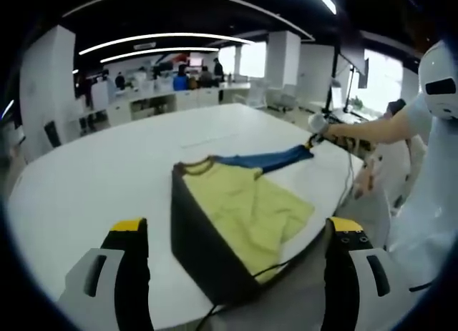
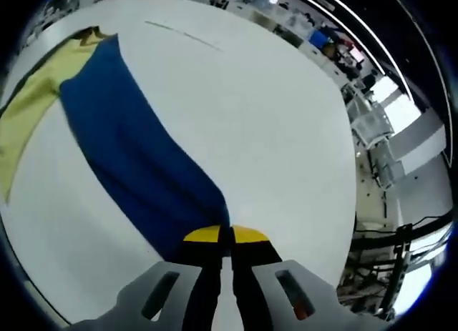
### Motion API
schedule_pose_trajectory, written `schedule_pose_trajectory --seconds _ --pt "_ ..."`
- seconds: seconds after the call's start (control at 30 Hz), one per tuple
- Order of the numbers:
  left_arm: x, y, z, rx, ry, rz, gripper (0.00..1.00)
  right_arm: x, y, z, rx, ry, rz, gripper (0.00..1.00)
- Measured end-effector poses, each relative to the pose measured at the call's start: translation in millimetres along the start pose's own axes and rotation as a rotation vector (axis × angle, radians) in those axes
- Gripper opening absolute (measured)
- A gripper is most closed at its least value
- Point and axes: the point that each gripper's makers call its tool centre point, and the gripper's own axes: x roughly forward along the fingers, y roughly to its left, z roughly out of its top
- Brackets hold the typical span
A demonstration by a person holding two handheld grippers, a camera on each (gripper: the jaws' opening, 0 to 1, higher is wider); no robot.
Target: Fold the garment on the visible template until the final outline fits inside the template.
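Note:
A yellow garment (image 1: 247, 202) with a dark neckline lies partly on a black template (image 1: 193, 241) on the white table (image 1: 107, 166). Its blue sleeve (image 1: 270, 159) stretches out to the far right, where my right gripper (image 1: 315, 136) pinches its end. In the right gripper view the right gripper (image 2: 225, 234) is shut on the blue sleeve (image 2: 136, 152), which runs up-left to the yellow body (image 2: 28, 109). My left gripper (image 1: 237, 227) stands open, jaws wide apart, hovering near the template's front edge with nothing between them.
A person in white (image 1: 429, 174) stands at the table's right edge, arm reaching over it. A thin cable (image 1: 349, 175) hangs by that edge. Desks, chairs and people (image 1: 189, 79) fill the office behind. A faint line (image 2: 182, 34) marks the tabletop.

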Motion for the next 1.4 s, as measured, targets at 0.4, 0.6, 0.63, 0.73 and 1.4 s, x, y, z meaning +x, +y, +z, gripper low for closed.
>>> schedule_pose_trajectory --seconds 0.4,0.6,0.63,0.73,1.4 --pt "-0.1 1.3 -3.3 -0.014 0.013 0.012 0.99 10.9 -3.5 -8.5 0.003 0.036 0.004 0.04" --pt "0.9 2.3 -4.6 -0.018 0.021 0.014 0.99 13.9 -4.4 -7.8 0.0 0.039 -0.003 0.04" --pt "1.2 2.1 -4.8 -0.02 0.024 0.013 0.99 11.8 -2.9 -7.3 0.002 0.039 -0.006 0.04" --pt "2.0 1.7 -4.0 -0.018 0.024 0.012 0.99 8.3 0.2 -7.0 0.015 0.037 -0.001 0.04" --pt "5.4 -0.1 3.9 0.0 0.014 -0.005 0.99 -7.7 -38.9 -20.4 0.068 0.027 -0.12 0.25"
